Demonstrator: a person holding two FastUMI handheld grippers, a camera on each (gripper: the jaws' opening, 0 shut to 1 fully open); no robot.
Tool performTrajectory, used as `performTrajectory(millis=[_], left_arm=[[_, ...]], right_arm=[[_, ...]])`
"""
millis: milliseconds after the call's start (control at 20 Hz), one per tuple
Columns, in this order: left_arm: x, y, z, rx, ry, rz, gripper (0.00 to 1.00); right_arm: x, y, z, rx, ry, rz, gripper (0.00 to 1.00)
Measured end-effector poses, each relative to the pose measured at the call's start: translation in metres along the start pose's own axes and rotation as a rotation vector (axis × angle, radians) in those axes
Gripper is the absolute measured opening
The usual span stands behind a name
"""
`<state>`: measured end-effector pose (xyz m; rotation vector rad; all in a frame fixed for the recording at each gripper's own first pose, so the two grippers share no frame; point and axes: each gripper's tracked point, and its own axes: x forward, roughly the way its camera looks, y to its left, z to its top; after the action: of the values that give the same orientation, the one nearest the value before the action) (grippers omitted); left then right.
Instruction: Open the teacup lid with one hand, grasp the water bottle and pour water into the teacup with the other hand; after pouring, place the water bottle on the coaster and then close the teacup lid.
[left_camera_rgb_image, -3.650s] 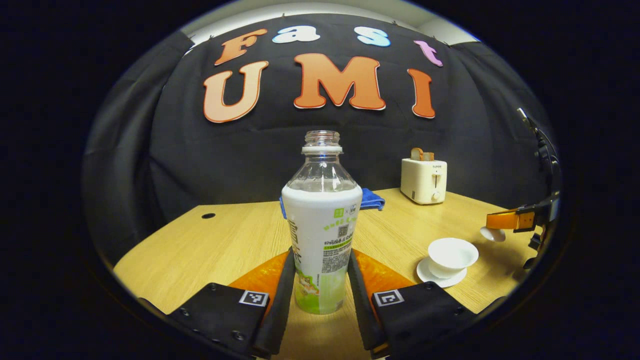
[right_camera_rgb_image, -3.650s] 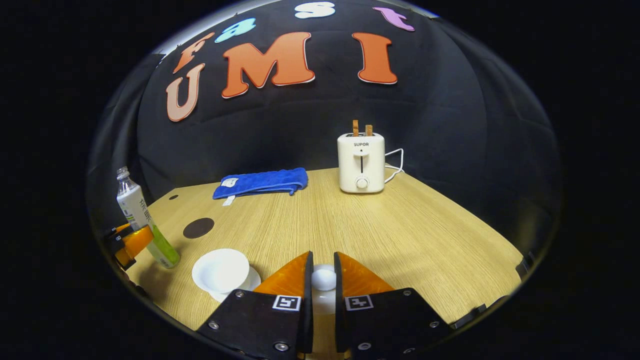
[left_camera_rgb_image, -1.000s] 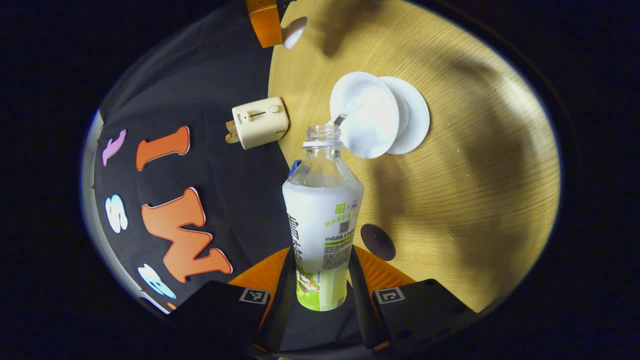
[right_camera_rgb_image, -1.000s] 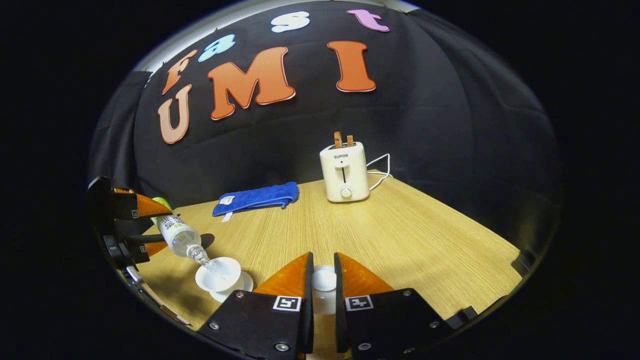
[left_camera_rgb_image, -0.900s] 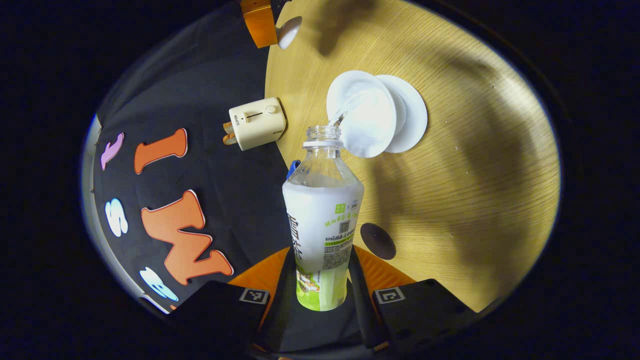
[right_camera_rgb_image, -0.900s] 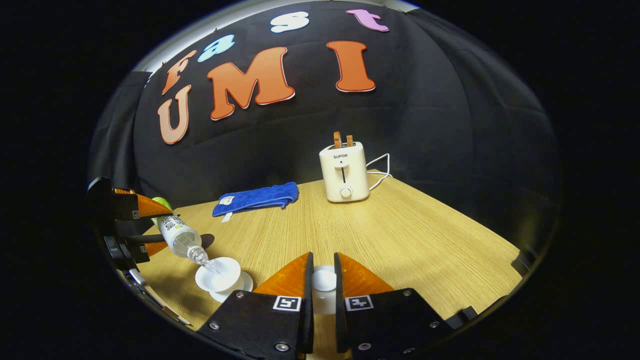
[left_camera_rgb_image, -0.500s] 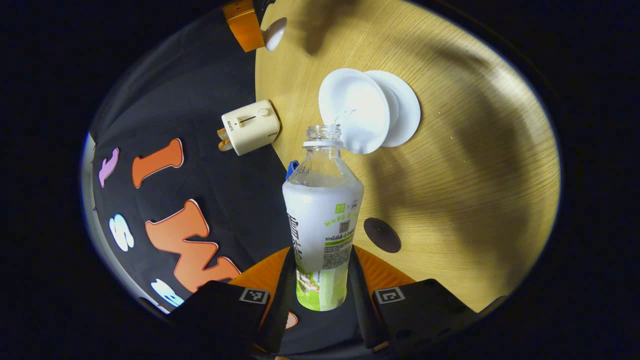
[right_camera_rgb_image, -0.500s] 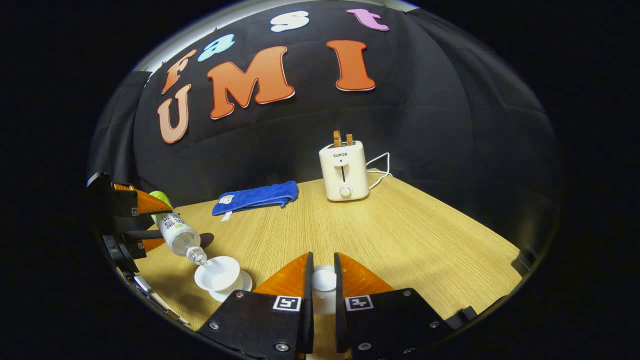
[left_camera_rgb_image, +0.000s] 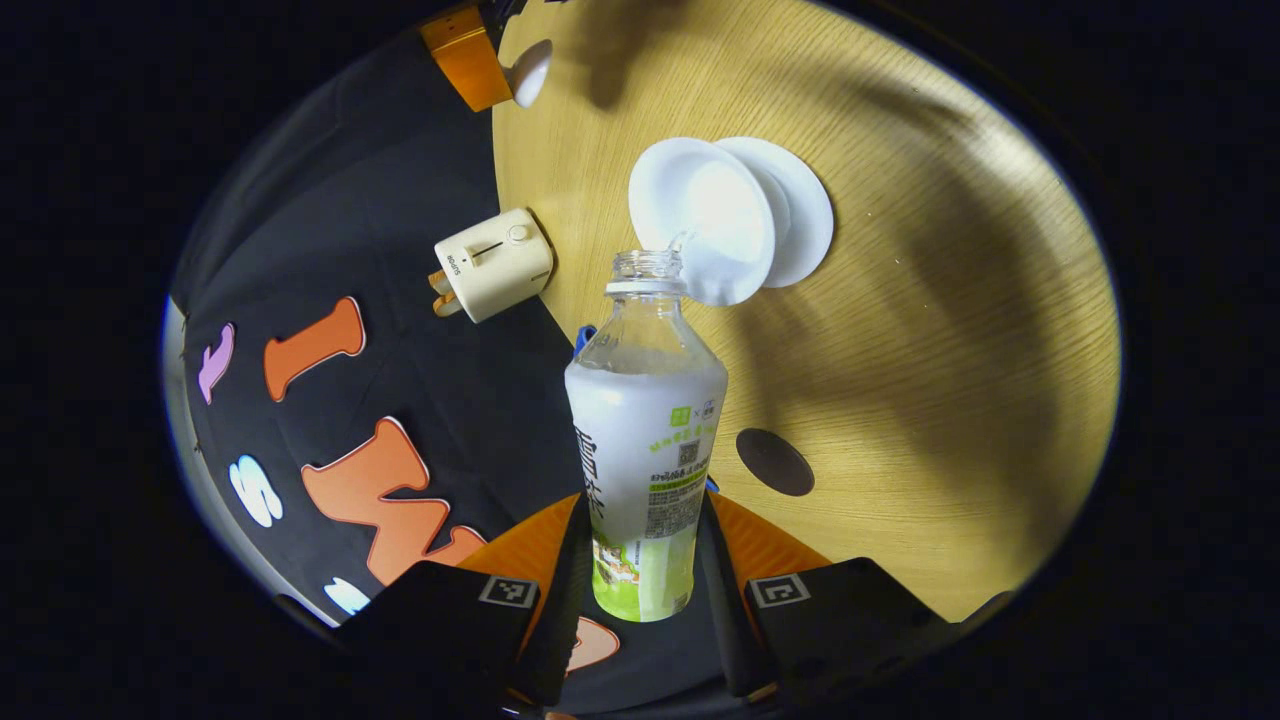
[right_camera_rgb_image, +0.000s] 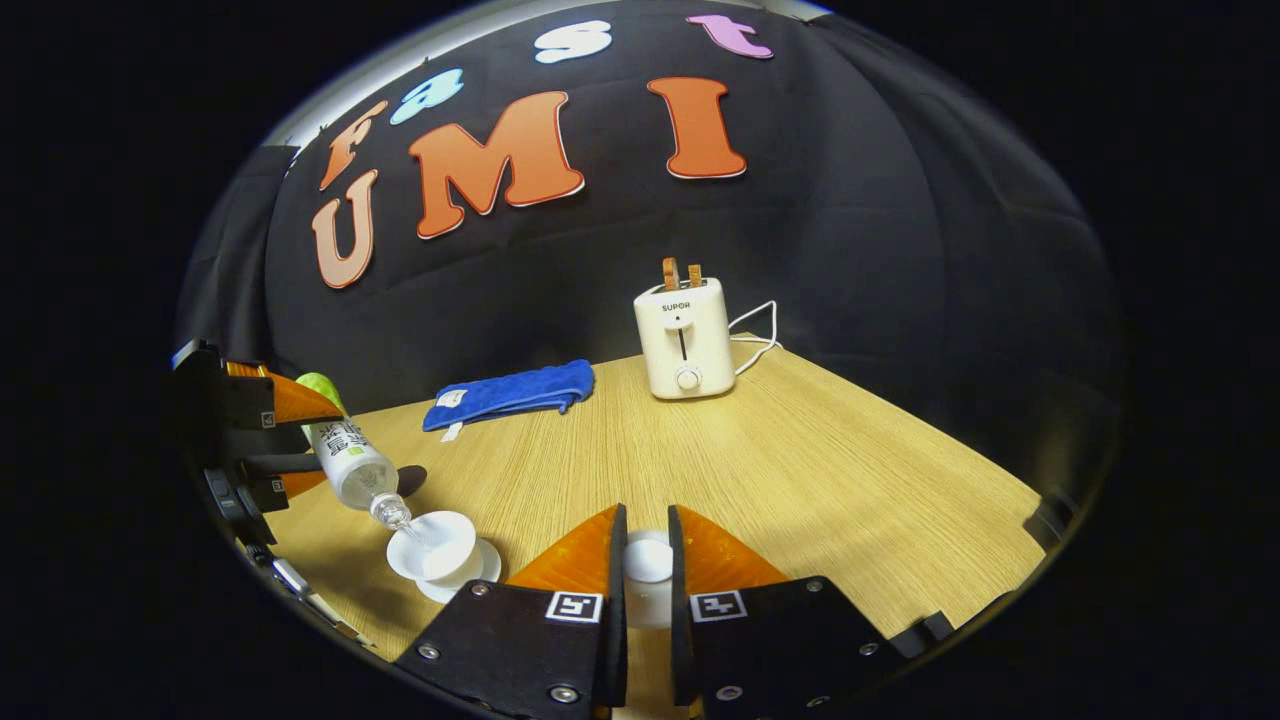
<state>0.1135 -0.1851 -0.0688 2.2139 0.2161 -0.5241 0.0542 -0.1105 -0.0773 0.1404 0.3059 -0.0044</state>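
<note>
Between the left tongs (left_camera_rgb_image: 640, 560), both fingers press on the lower body of the water bottle (left_camera_rgb_image: 645, 440), which is tipped over so its open neck points down toward the teacup (left_camera_rgb_image: 705, 215). Just past the bottle's mouth, a thin stream of water runs into the white teacup, which sits on its saucer (left_camera_rgb_image: 800, 215) on the wooden surface (left_camera_rgb_image: 930, 330). Off to one side of the left tongs, near the bottle's label, the dark round coaster (left_camera_rgb_image: 775, 462) lies bare on the surface, well apart from the cup. Farther out beyond the bottle's neck stands a cream toaster (left_camera_rgb_image: 492, 264), and a sliver of blue cloth (left_camera_rgb_image: 585, 335) peeks from behind the bottle.

At the right tongs (right_camera_rgb_image: 647, 580), the fingers are closed on the teacup lid (right_camera_rgb_image: 648, 560), gripping it by its knob and holding it above the surface. To the left of these tongs, near them, sits the teacup (right_camera_rgb_image: 432, 545) with the tilted water bottle (right_camera_rgb_image: 352, 465) above it, held by the left tongs (right_camera_rgb_image: 275, 440). Straight ahead and well apart stand the toaster (right_camera_rgb_image: 682, 338) with toast in its slots and the folded blue cloth (right_camera_rgb_image: 510, 392)
</note>
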Motion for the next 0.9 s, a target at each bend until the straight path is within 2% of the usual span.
performTrajectory(millis=[250, 500, 650, 900], left_arm=[[-0.002, 0.003, 0.004, 0.025, -0.007, 0.008, 0.6], [0.0, 0.002, 0.007, 0.003, -0.019, 0.014, 0.6], [0.003, -0.005, 0.008, -0.082, -0.04, -0.002, 0.59], [0.006, -0.027, 0.017, -0.324, -0.072, -0.048, 0.62]], right_arm=[[0.0, 0.0, -0.001, -0.004, 0.004, 0.002, 0.17], [0.0, -0.003, 0.0, 0.0, 0.0, -0.006, 0.18], [0.0, -0.004, 0.0, 0.004, 0.004, -0.009, 0.17], [0.0, -0.007, -0.001, 0.005, 0.005, -0.017, 0.17]])
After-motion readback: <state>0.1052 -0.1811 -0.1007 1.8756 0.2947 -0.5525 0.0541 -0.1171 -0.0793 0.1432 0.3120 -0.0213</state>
